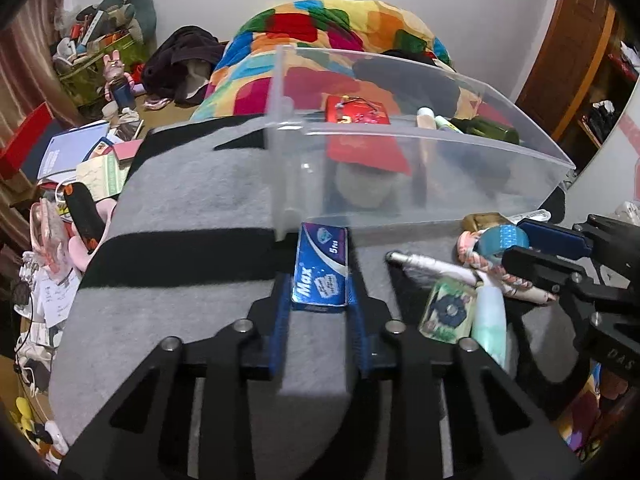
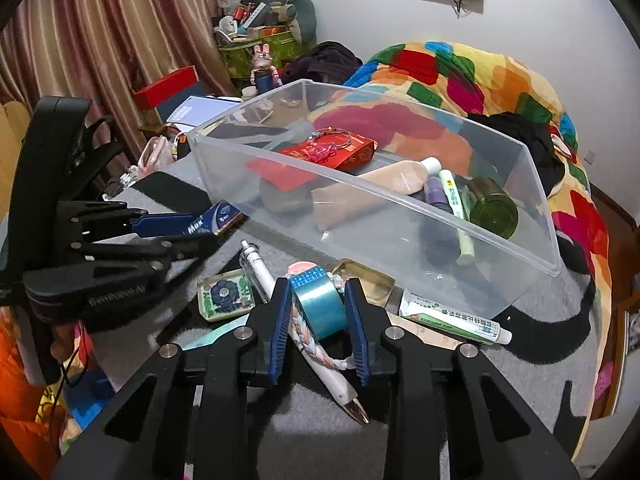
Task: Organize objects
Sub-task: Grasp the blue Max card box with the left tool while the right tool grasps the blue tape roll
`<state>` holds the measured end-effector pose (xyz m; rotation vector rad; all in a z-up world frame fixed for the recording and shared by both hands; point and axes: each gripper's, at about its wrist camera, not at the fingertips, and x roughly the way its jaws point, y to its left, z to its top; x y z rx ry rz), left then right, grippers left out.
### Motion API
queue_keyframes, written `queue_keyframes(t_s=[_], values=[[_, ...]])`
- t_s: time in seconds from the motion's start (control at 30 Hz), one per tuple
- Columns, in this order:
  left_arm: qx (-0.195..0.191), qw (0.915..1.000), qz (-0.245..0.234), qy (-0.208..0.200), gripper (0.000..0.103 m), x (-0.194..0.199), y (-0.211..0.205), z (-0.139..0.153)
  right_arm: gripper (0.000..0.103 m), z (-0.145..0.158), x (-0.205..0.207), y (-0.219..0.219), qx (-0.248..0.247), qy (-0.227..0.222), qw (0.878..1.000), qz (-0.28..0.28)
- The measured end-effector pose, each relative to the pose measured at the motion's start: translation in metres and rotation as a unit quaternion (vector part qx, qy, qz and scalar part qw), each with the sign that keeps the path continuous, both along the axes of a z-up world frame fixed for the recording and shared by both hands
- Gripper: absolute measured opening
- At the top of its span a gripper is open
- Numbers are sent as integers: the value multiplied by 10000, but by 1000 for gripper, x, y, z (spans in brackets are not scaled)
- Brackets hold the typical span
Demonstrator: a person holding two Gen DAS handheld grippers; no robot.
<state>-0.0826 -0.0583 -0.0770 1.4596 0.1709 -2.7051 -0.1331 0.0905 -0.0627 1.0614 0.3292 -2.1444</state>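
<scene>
Grey mat | left tongs clamp blue box | right tongs clamp tape roll

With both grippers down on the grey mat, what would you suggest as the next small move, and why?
Probably lift both straight up, then carry toward the clear bin. The left gripper has its jaws against the sides of the blue box, and the right gripper seems to pinch the teal tape roll. The bin already holds sorted items, and a braided cord lies under the tape, so rise slowly.
</scene>
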Motion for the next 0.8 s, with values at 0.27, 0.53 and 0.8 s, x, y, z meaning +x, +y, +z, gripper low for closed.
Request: queue_keyframes(t_s=[0.27,0.53,0.8], values=[[112,9998,11,137,27,26,-7,6,16,1,2,-1,-14,6,10000,-10],[183,9980,-89,591,27,39,1,41,16,28,10,7,-371,188,9991,-73],[234,9940,-278,1029,27,32,12,77,16,52,12,12,-598,420,9971,-221]])
